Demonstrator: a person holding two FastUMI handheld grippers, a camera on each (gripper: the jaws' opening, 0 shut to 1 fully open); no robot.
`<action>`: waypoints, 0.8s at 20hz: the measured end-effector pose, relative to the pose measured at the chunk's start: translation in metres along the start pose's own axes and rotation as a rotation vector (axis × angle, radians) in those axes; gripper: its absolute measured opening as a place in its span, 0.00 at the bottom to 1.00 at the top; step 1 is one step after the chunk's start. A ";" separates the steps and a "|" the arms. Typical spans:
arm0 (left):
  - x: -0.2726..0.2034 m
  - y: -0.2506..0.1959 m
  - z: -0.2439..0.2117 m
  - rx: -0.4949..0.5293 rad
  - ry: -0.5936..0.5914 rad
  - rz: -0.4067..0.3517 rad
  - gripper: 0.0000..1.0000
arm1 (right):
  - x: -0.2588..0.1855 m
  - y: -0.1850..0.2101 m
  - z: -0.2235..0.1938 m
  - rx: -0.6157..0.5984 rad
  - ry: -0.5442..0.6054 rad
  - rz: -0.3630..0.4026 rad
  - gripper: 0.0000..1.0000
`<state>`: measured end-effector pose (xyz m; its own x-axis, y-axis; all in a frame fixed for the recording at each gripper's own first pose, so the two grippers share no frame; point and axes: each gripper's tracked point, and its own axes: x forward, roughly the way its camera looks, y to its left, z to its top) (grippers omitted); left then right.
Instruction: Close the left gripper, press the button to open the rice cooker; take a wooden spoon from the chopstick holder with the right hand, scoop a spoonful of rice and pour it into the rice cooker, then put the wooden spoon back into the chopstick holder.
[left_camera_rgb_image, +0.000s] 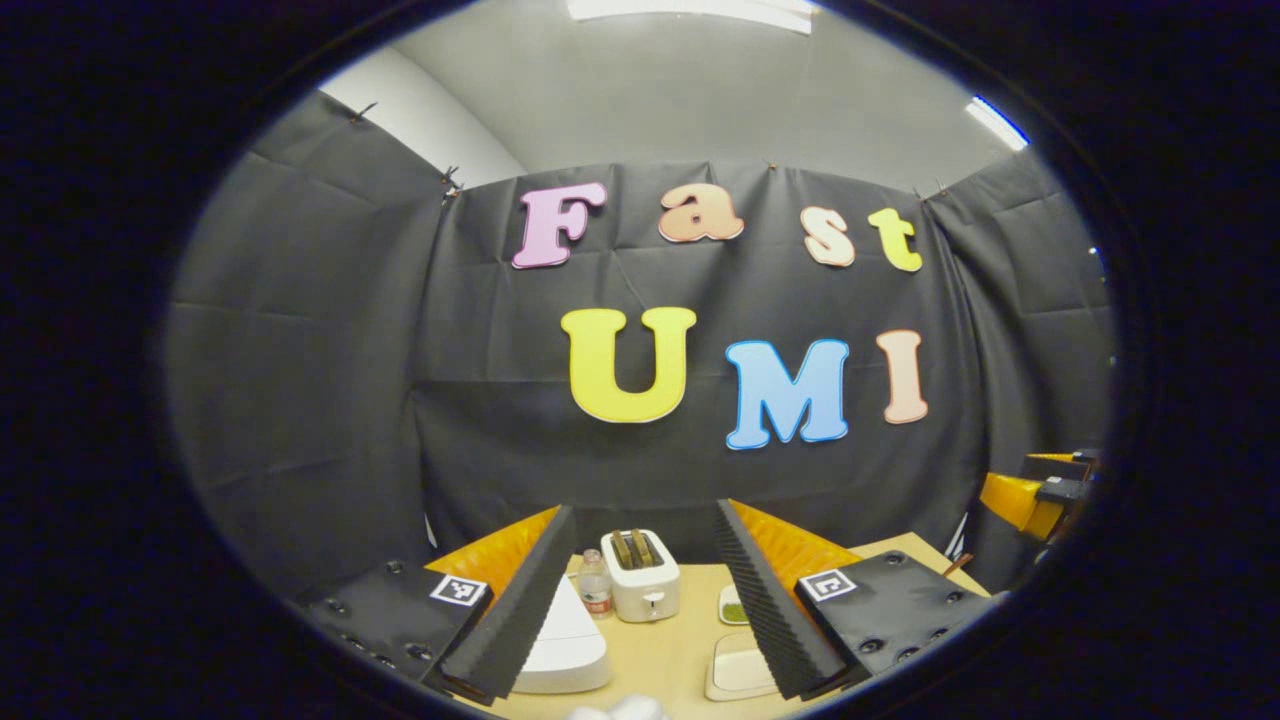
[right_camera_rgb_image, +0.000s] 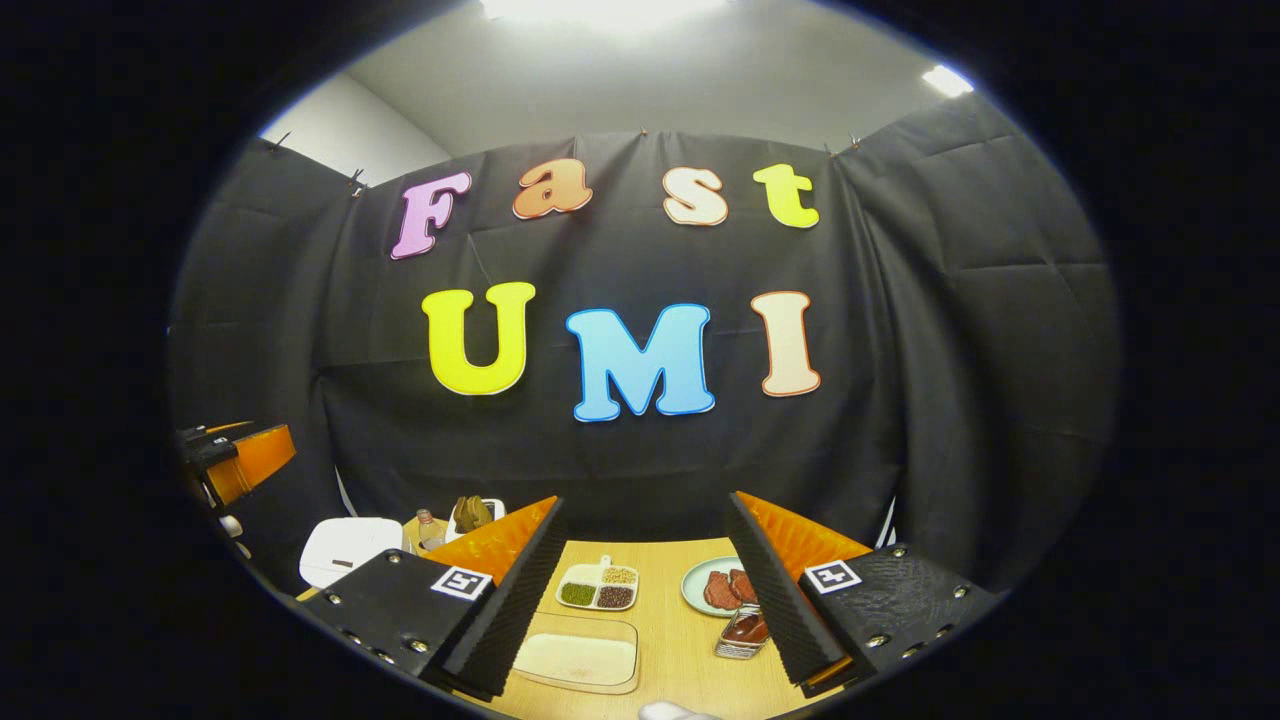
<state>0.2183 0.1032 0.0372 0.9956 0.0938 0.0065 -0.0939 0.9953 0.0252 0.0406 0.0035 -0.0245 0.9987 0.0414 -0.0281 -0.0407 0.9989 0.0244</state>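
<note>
My left gripper (left_camera_rgb_image: 646, 515) is open above the wooden table (left_camera_rgb_image: 660, 655), with nothing between its fingers. The white rice cooker (left_camera_rgb_image: 562, 640) sits lid down just beyond the left finger. A shallow tray of rice (left_camera_rgb_image: 740, 668) lies by the right finger. My right gripper (right_camera_rgb_image: 645, 500) is open too and holds nothing. Below it lies the tray of rice (right_camera_rgb_image: 580, 655), and the rice cooker (right_camera_rgb_image: 345, 548) sits far to its left. The other gripper (right_camera_rgb_image: 235, 460) hangs at the left edge of the right gripper view, and the right one (left_camera_rgb_image: 1040, 495) at the right edge of the left gripper view.
A white toaster (left_camera_rgb_image: 640, 585) with bread and a small bottle (left_camera_rgb_image: 595, 585) stand behind the cooker. A divided dish of grains (right_camera_rgb_image: 598, 588), a plate of meat (right_camera_rgb_image: 722, 588) and a small glass container (right_camera_rgb_image: 742, 630) lie on the table (right_camera_rgb_image: 670, 640). Black cloth walls close the booth.
</note>
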 end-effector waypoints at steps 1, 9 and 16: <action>0.000 -0.001 -0.003 -0.002 0.007 -0.005 0.95 | -0.001 -0.001 0.001 -0.004 -0.003 -0.003 0.98; 0.002 -0.006 -0.012 -0.008 0.042 -0.025 0.96 | -0.006 -0.005 0.006 -0.010 -0.006 -0.006 0.98; 0.003 -0.005 -0.016 -0.014 0.062 -0.031 0.98 | -0.006 -0.006 0.012 -0.025 -0.027 -0.017 0.98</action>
<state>0.2216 0.0991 0.0208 0.9964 0.0642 -0.0560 -0.0637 0.9979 0.0107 0.0349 -0.0027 -0.0127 0.9997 0.0245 -0.0013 -0.0245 0.9997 -0.0004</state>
